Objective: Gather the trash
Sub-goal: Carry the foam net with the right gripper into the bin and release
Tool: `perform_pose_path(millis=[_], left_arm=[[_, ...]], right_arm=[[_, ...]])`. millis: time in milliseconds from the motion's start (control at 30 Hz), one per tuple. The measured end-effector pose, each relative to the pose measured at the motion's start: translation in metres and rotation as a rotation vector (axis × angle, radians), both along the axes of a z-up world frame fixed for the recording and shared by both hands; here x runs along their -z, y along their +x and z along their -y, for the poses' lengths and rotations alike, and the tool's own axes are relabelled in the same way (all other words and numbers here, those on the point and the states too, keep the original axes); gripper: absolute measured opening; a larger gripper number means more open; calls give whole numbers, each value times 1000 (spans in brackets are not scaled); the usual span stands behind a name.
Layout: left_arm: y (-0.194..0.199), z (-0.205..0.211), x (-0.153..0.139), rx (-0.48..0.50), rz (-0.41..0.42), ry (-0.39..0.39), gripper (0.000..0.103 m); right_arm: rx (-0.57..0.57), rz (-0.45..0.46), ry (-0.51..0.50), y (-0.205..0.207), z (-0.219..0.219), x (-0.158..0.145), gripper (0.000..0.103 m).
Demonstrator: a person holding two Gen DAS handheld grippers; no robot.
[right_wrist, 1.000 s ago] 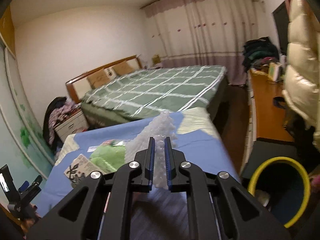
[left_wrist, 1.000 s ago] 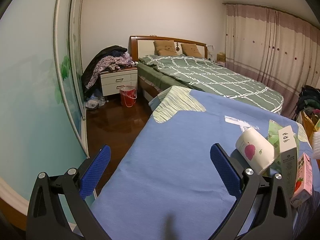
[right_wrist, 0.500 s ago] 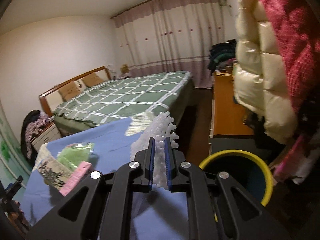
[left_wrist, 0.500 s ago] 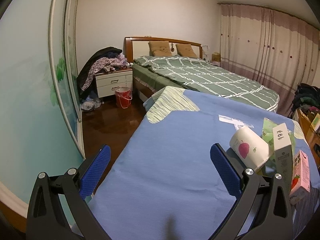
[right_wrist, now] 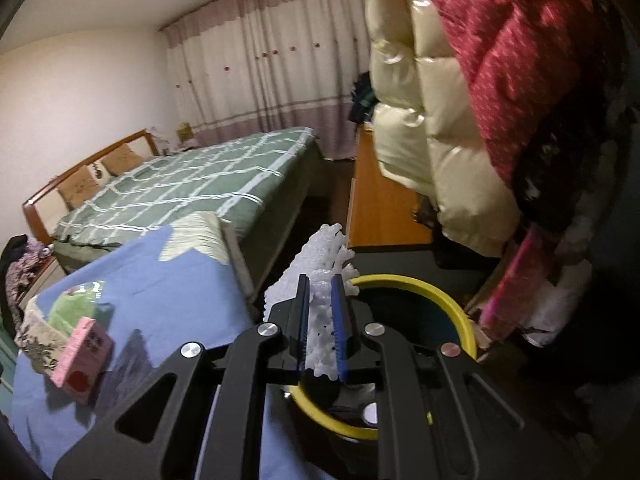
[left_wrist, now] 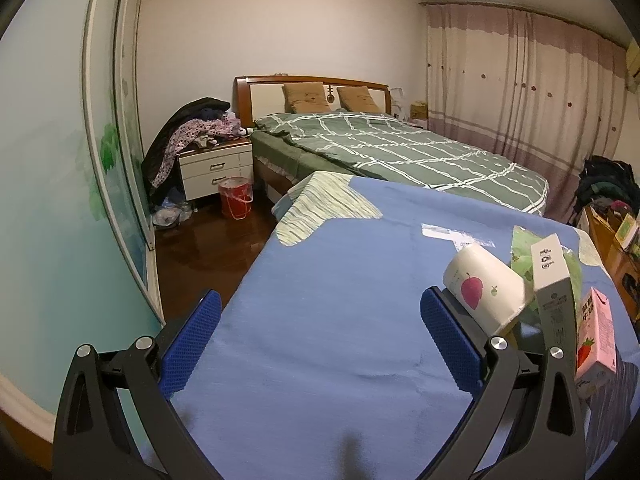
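Observation:
My right gripper (right_wrist: 320, 304) is shut on a piece of white foam netting (right_wrist: 322, 256) and holds it over the near rim of a yellow-rimmed trash bin (right_wrist: 448, 300). My left gripper (left_wrist: 320, 340) is open and empty above the blue cloth (left_wrist: 320, 280). On the cloth at its right lie a white paper cup with a red fruit print (left_wrist: 484, 292), a white and grey carton (left_wrist: 554, 284), a pink strawberry milk carton (left_wrist: 596, 336) and a green plastic bag (left_wrist: 524, 248). The pink carton (right_wrist: 82, 356) and the green bag (right_wrist: 76, 304) also show in the right wrist view.
A green checked bed (left_wrist: 400, 152) lies beyond the blue cloth. A nightstand (left_wrist: 216, 168) piled with clothes and a red bucket (left_wrist: 236, 196) stand at the far left. Puffy cream and red jackets (right_wrist: 460, 100) hang right above the bin, beside a wooden desk (right_wrist: 384, 208).
My right gripper has swung right with the foam netting, from over the blue cloth to over the yellow bin's rim. My left gripper has stayed open, its view shifting slightly.

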State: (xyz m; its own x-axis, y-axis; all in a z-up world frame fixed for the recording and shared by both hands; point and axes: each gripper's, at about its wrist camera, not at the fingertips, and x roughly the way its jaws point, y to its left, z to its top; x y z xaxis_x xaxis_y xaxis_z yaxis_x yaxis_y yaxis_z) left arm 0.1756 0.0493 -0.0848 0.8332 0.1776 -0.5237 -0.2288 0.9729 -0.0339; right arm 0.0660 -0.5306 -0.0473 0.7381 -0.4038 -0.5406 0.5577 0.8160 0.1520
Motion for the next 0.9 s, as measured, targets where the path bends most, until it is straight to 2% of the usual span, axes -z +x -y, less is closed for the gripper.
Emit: perform_pose_path(millis=[67,133,200,467,600,900], left_arm=[[0,3,1,7,-1,9,98],[0,7,1,18,-2,18,98],[0,13,2,37,-3,29,98],[-8,54,1,202,-13,68,98],[-16,80,3,294,-32,62,98],[-34,160,6,575,-97,26,96]], right_arm=[[14,-17,7,2,5,6,14],[20,-24,12,3,8,10,24],[24,-34,10,4,9,13,28],[15,-34,19,7,8,14,29],[14,-31,23,7,9,14,30],[-7,-24,36,9,5,18,32]])
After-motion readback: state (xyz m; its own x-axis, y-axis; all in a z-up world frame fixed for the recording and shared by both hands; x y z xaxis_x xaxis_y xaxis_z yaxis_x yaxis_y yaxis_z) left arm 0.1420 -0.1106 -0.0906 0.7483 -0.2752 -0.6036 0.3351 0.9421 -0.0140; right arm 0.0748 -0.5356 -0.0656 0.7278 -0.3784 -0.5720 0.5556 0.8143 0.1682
